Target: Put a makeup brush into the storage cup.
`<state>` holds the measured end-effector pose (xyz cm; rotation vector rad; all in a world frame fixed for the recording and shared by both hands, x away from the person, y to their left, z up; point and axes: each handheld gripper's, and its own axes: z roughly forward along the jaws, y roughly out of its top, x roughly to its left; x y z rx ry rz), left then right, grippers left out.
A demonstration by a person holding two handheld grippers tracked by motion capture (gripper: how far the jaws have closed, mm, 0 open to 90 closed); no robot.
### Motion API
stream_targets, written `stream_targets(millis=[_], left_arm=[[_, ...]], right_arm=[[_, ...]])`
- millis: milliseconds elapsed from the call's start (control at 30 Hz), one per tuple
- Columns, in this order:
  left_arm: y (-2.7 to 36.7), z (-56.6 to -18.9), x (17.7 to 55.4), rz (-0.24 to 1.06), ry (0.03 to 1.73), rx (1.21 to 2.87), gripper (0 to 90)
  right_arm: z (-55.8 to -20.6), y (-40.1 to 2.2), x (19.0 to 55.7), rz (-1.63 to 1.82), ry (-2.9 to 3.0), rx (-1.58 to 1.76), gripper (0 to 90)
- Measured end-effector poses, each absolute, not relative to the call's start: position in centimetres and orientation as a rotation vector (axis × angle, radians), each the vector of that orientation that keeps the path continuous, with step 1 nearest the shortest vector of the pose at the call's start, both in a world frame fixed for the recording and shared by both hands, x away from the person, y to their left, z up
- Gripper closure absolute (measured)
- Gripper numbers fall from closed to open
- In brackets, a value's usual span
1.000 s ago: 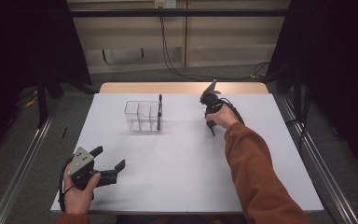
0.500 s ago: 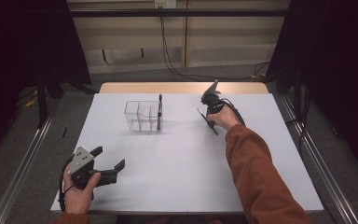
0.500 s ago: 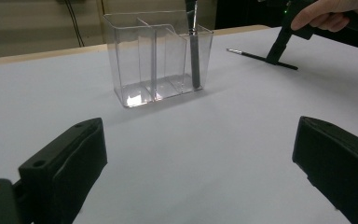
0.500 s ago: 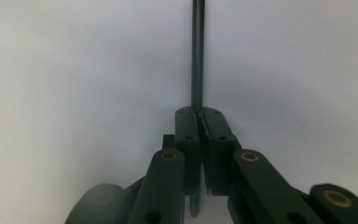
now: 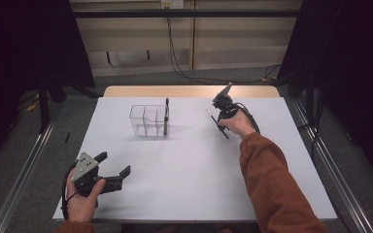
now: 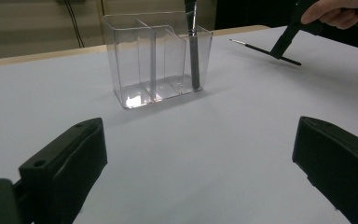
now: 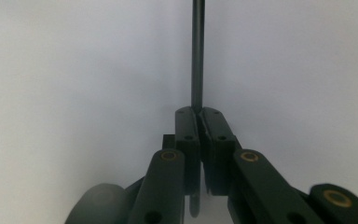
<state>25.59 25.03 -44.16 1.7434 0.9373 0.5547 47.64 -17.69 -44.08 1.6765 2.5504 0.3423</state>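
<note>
The right gripper [image 5: 219, 118] is clamped on a thin dark pen [image 7: 197, 56], which is carried tilted just above the white table [image 5: 189, 184], near its far edge and well right of the clear three-part organizer [image 5: 148, 120]. A second dark pen [image 5: 166, 116] is stood upright in the organizer's right-hand compartment. The left gripper [image 5: 114, 167] is held with its jaws spread wide and nothing between them, near the table's front left corner. Between the two grippers a broad bare stretch of tabletop is left open, and the organizer is kept well apart from every edge.
</note>
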Motion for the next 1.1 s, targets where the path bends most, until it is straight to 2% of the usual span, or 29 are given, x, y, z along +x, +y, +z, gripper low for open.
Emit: stream_targets(millis=[633,1100], left_arm=[[25.0,-44.1,25.6,0.559,0.934,1.740,2.9],[25.1,-44.1,25.7,0.564,0.945,1.739,2.9]], right_arm=[[-43.4,-20.3,44.8,0.718,2.413,1.653,86.7],[-43.9,-21.3,43.0,1.018,2.300,1.501,86.7]])
